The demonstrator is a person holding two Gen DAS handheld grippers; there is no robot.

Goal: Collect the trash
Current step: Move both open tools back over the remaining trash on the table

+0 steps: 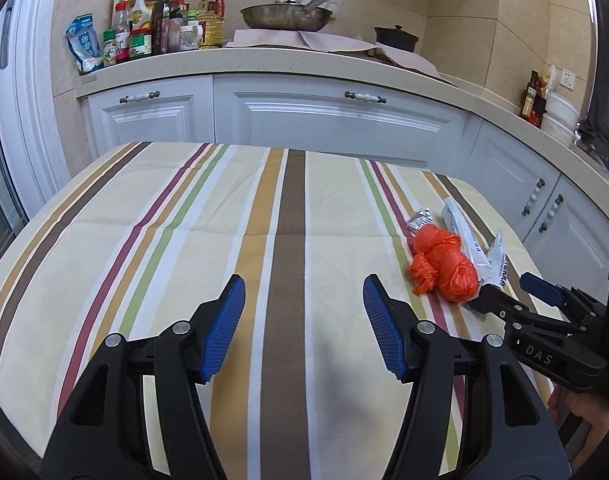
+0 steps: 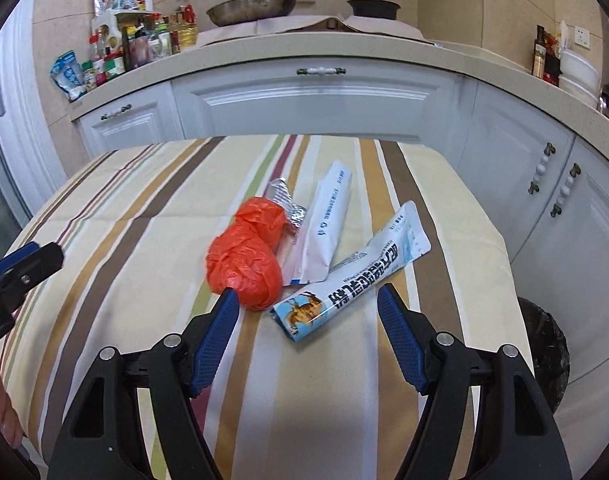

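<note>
A small heap of trash lies on the striped tablecloth (image 2: 144, 248): a crumpled orange plastic bag (image 2: 244, 260), a silver foil scrap (image 2: 286, 204), a white sachet (image 2: 324, 228) and a blue-and-white snack wrapper (image 2: 344, 284). My right gripper (image 2: 308, 304) hovers just short of the wrapper's near end, open, with nothing pressed between its blue pads. In the left wrist view the orange bag (image 1: 444, 264) and the wrappers (image 1: 476, 240) lie to the right. My left gripper (image 1: 304, 296) stands open over bare cloth, holding nothing. The right gripper (image 1: 508, 290) reaches in at the right edge.
A dark bin (image 2: 544, 344) with a black liner stands on the floor right of the table. White cabinets (image 1: 336, 120) and a counter with bottles (image 1: 152, 32), a pan (image 1: 288, 16) and a dark pot (image 1: 396, 38) run behind. A hand (image 2: 0, 412) shows at the lower left.
</note>
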